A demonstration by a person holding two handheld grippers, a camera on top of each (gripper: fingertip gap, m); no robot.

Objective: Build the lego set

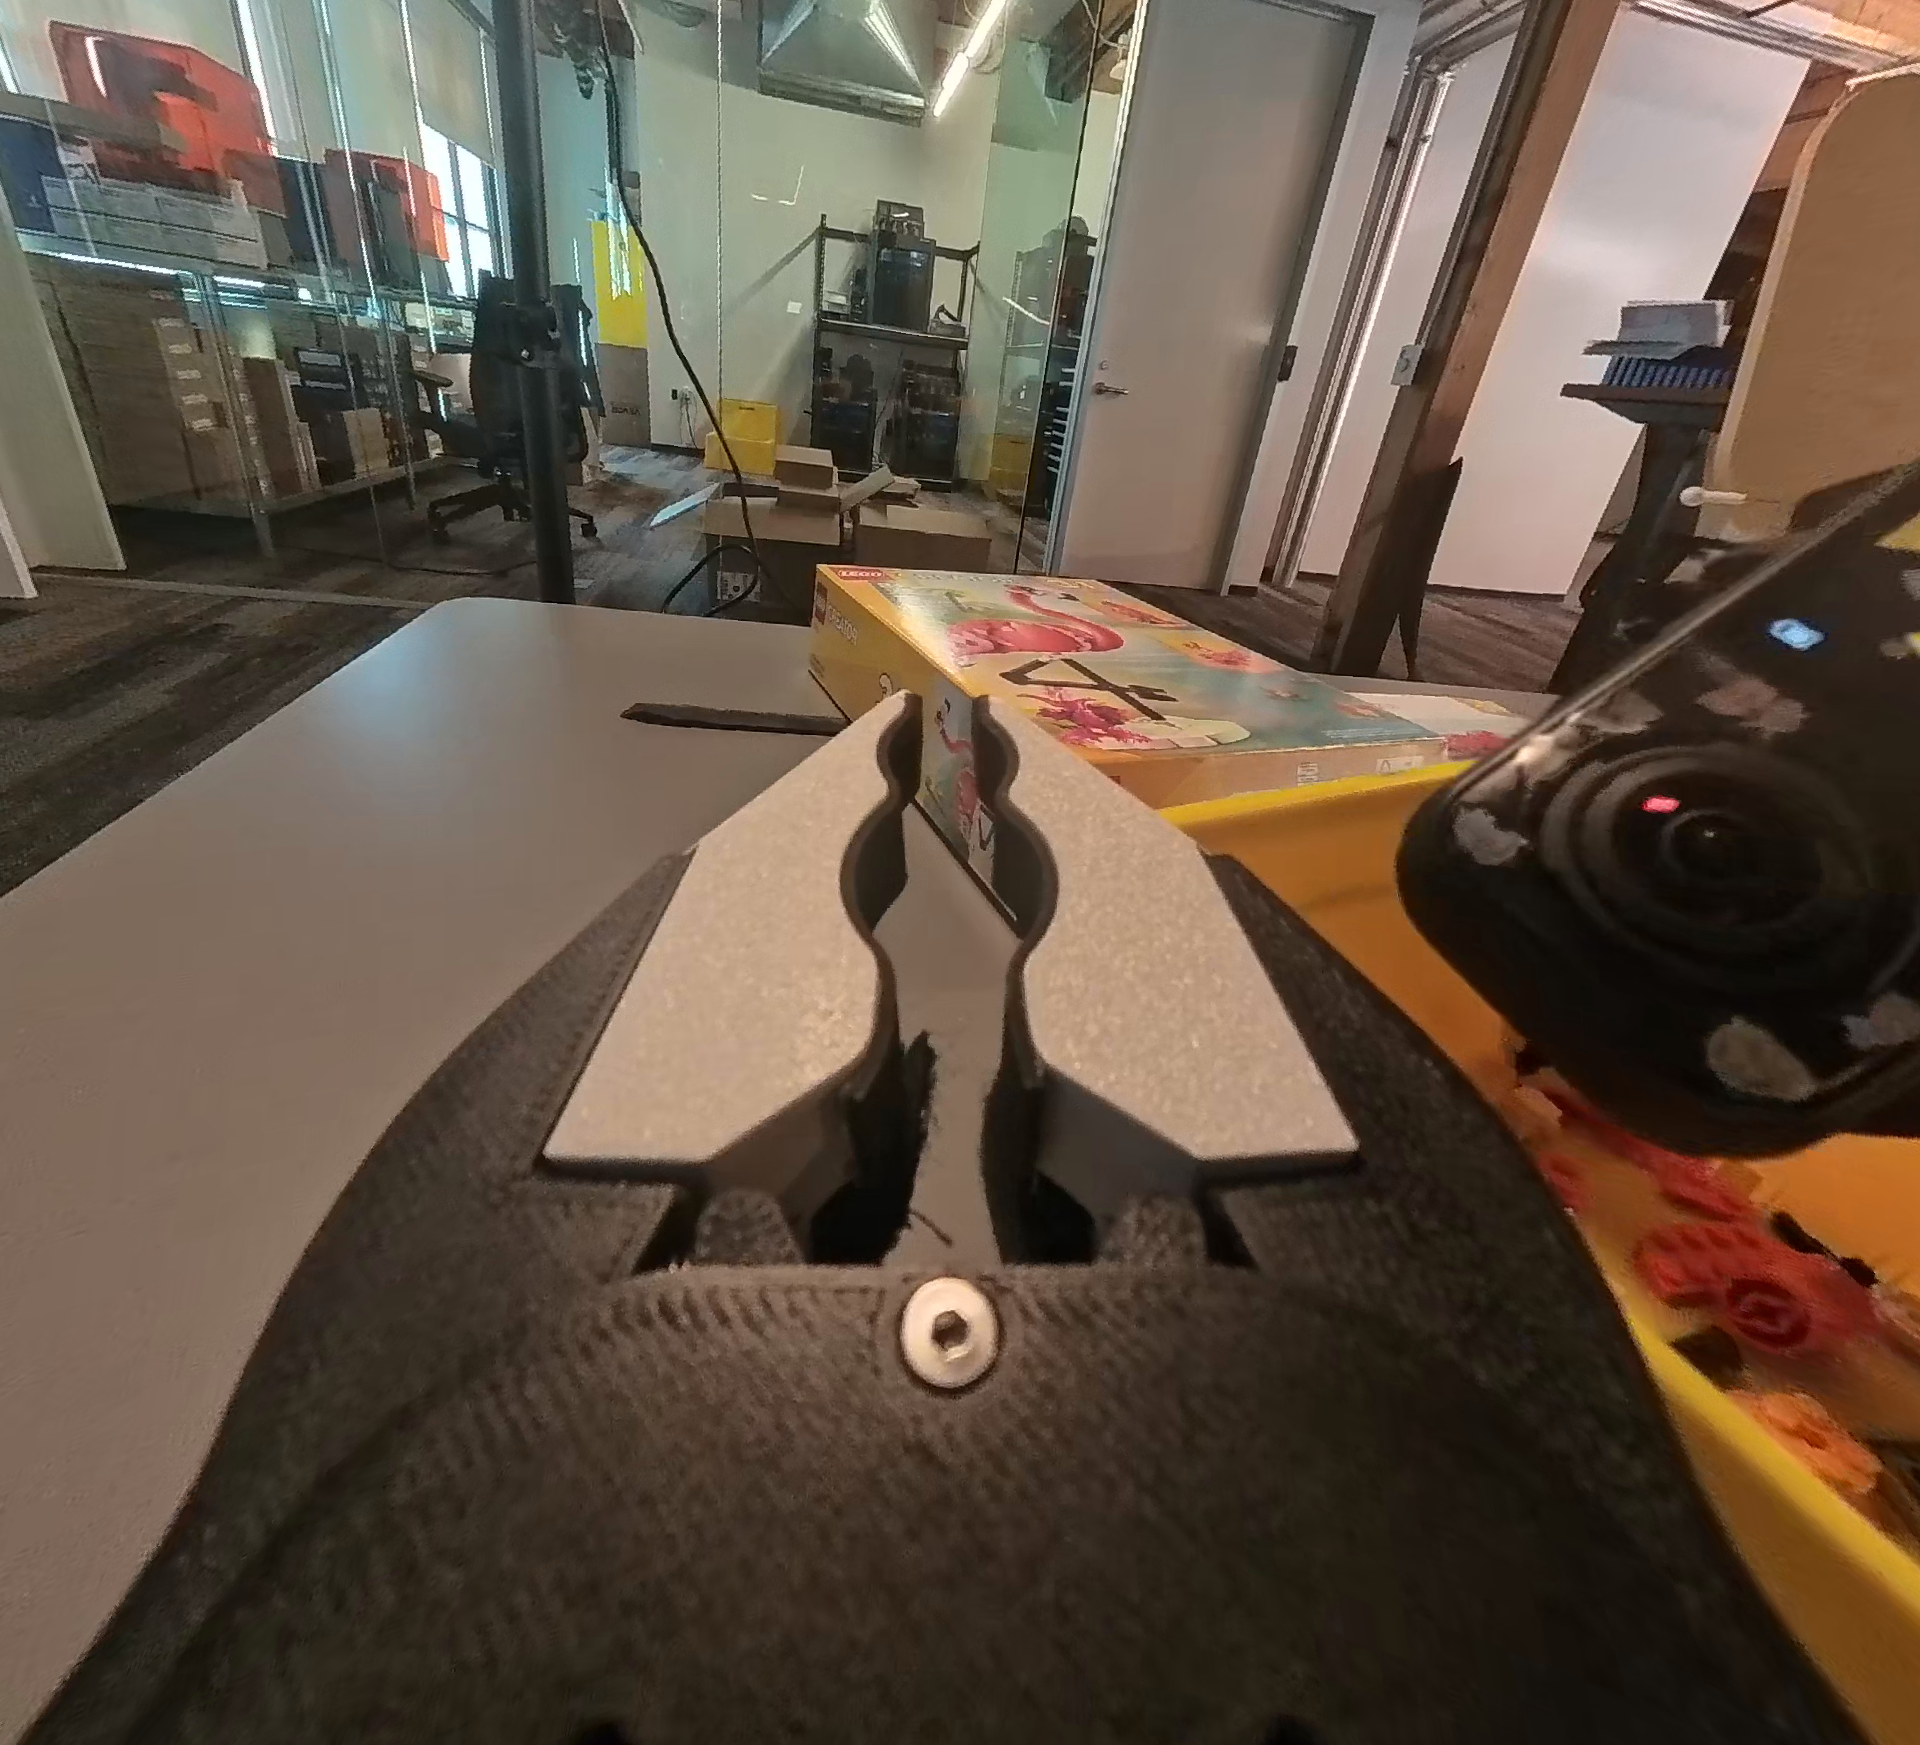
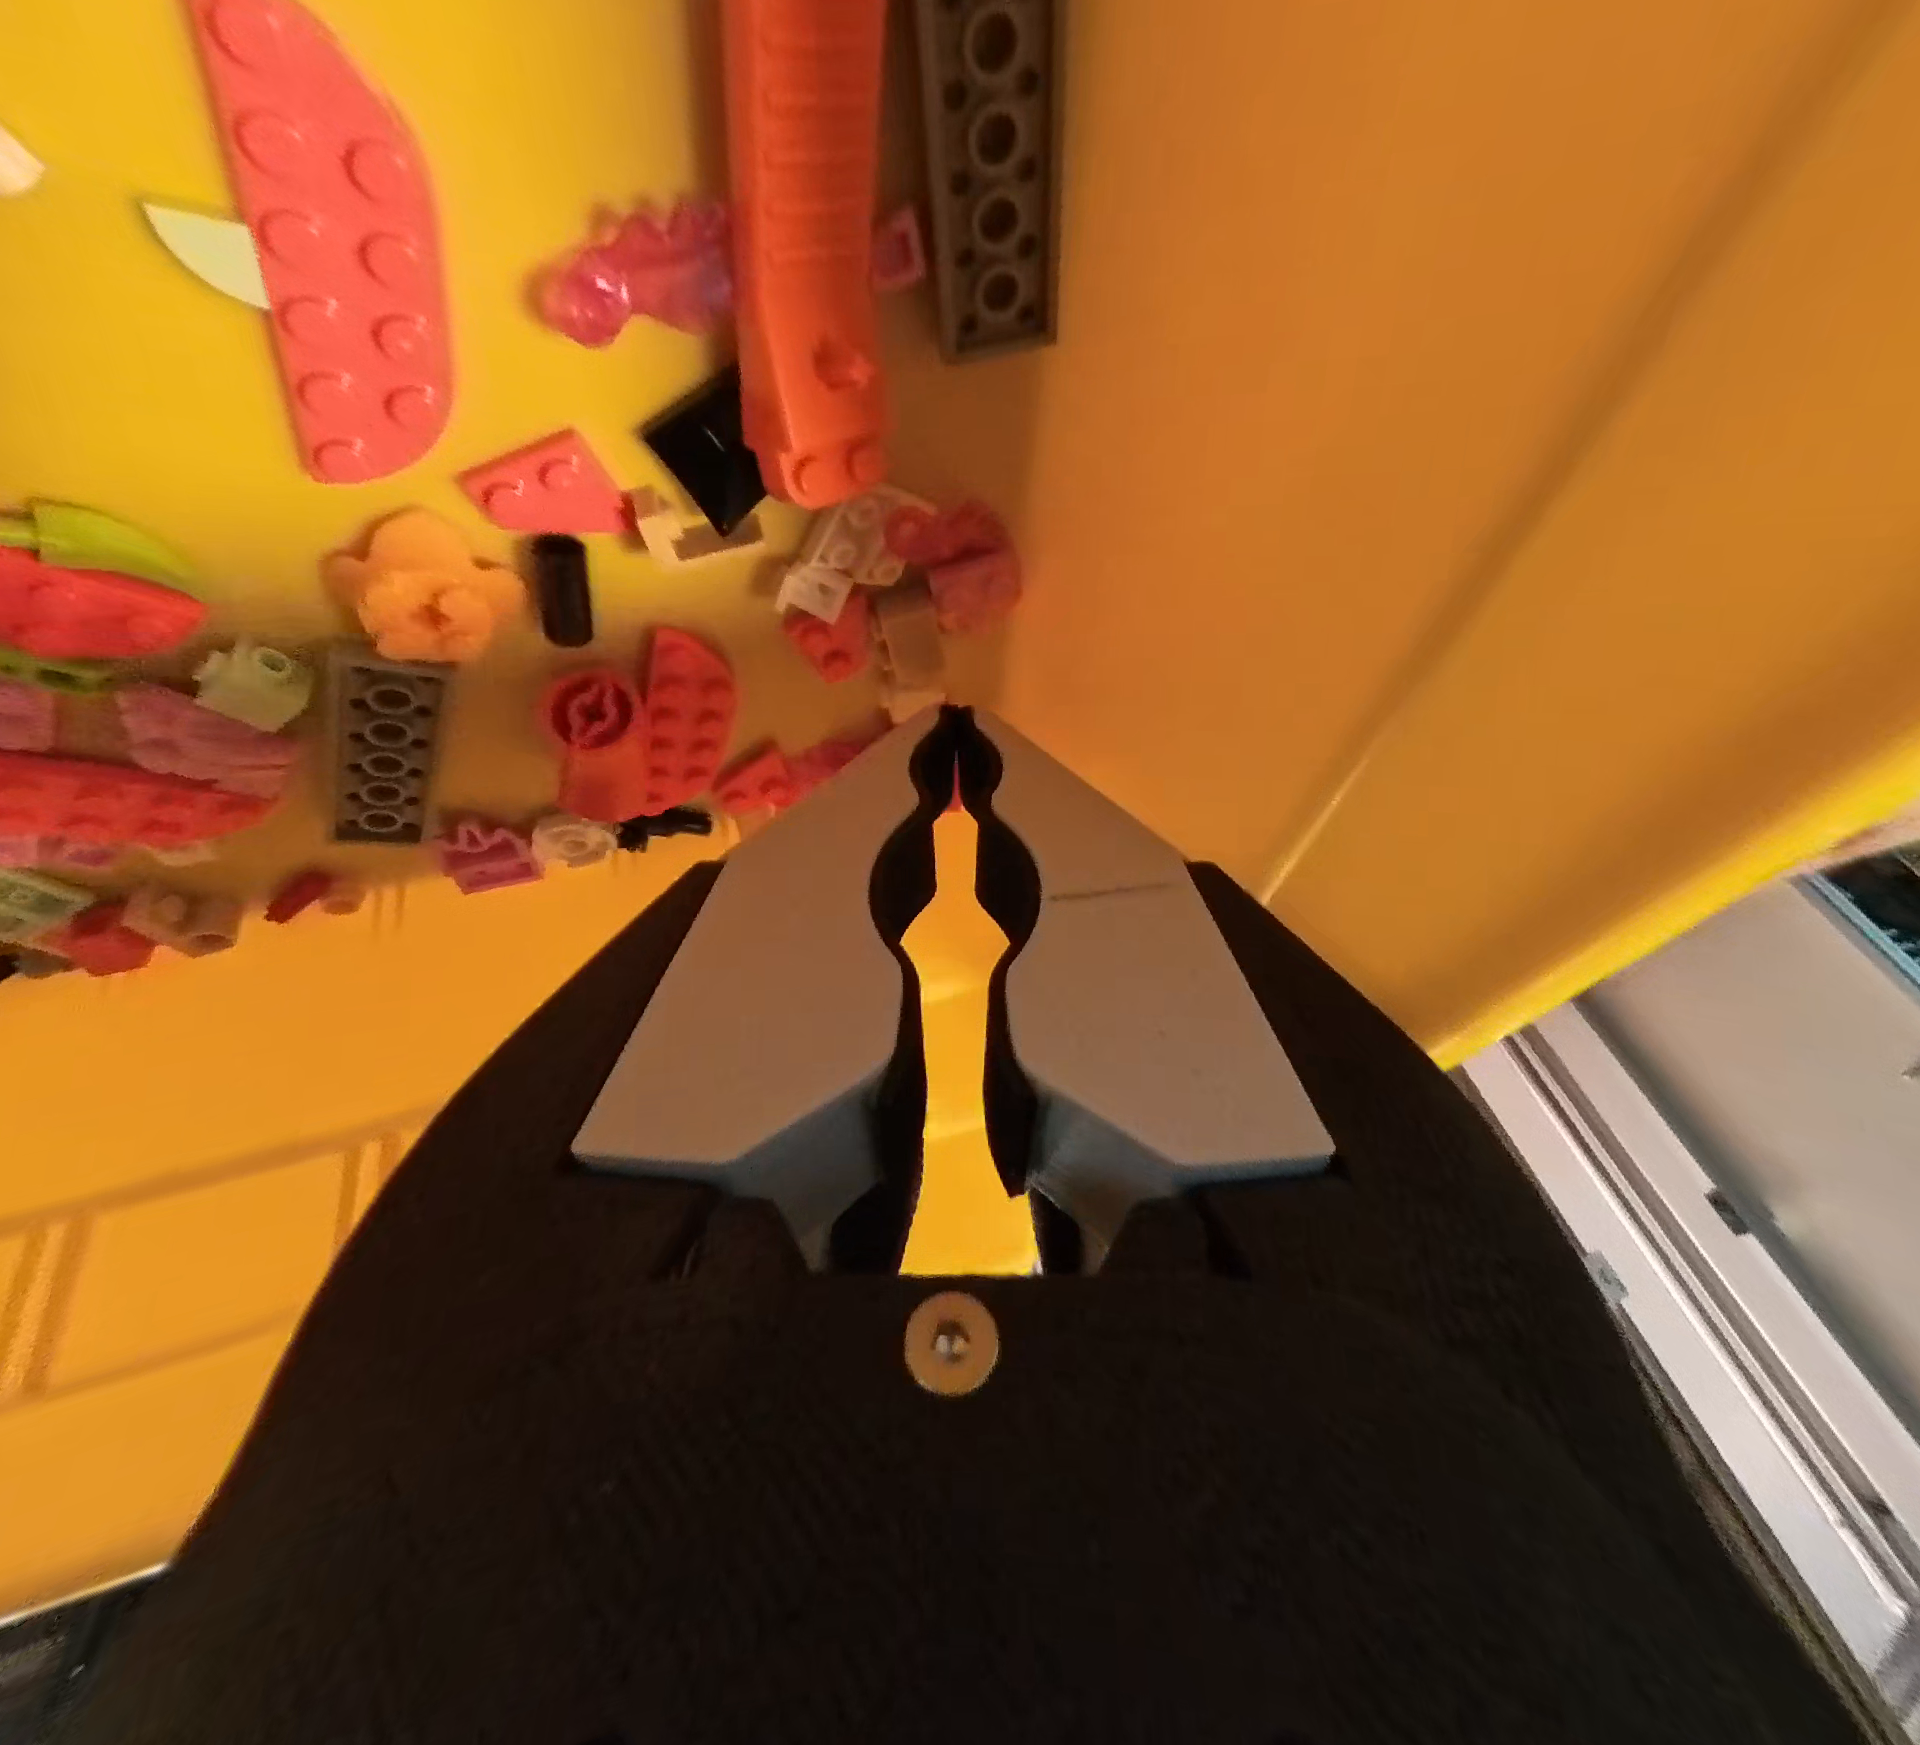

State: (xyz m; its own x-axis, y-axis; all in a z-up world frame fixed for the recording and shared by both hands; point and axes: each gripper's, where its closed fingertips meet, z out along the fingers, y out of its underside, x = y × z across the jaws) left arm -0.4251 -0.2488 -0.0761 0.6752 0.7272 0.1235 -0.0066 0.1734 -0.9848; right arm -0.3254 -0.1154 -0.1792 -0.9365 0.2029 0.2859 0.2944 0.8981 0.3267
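My left gripper (image 1: 948, 703) hovers above the grey table (image 1: 364, 812), beside a yellow bin (image 1: 1309, 812). It is shut on a thin printed booklet (image 1: 951, 791) with a pink bird picture, which stands edge-on between the pads. My right gripper (image 2: 953, 713) is inside the yellow bin, close to its wall (image 2: 1351, 345), with the fingertips closed together. Its tips sit just below a small heap of tan, white and pink bricks (image 2: 894, 573). A thin red sliver shows between the pads; I cannot tell whether it is held. The right gripper's black camera body (image 1: 1683, 854) shows in the left wrist view.
A yellow toy-brick box (image 1: 1122, 656) lies on the table behind the bin. On the bin floor lie a long orange piece (image 2: 805, 137), grey plates (image 2: 987, 85) (image 2: 387, 739), a coral rounded plate (image 2: 322, 209) and several small bricks. A dark slot (image 1: 727, 716) cuts the tabletop. Spacing between my two grippers at the tips: around 20 centimetres.
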